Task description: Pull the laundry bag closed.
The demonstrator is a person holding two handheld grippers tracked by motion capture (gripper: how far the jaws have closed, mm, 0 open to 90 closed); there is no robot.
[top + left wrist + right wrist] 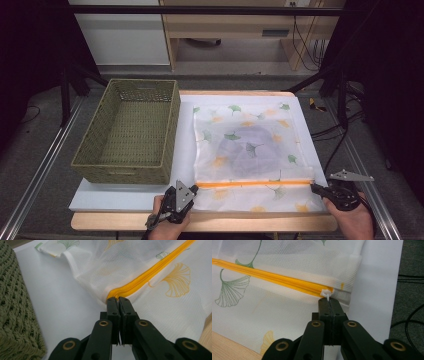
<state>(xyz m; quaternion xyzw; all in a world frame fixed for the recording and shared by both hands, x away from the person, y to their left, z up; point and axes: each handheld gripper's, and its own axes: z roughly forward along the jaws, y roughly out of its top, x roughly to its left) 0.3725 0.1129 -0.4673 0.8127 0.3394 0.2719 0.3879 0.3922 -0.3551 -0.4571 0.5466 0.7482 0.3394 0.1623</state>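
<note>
No readable text, label, brand, number or sign anywhere; the mesh bag bears leaf prints, no lettering.

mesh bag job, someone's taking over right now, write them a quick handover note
Left gripper: shut on the end of the orange zipper at the mesh laundry bag's left edge.
Right gripper: shut on the white zipper pull at the bag's right end.
Things: the bag lies flat on the white board, with a greyish garment showing through the mesh. The green woven basket stands to its left, with nothing in it.
Done: both ends of the zipper are gripped, and the zipper looks closed along its length.
Left: probably drawing the pull along the zipper, then dealing with the bag or its contents and the basket.
</note>
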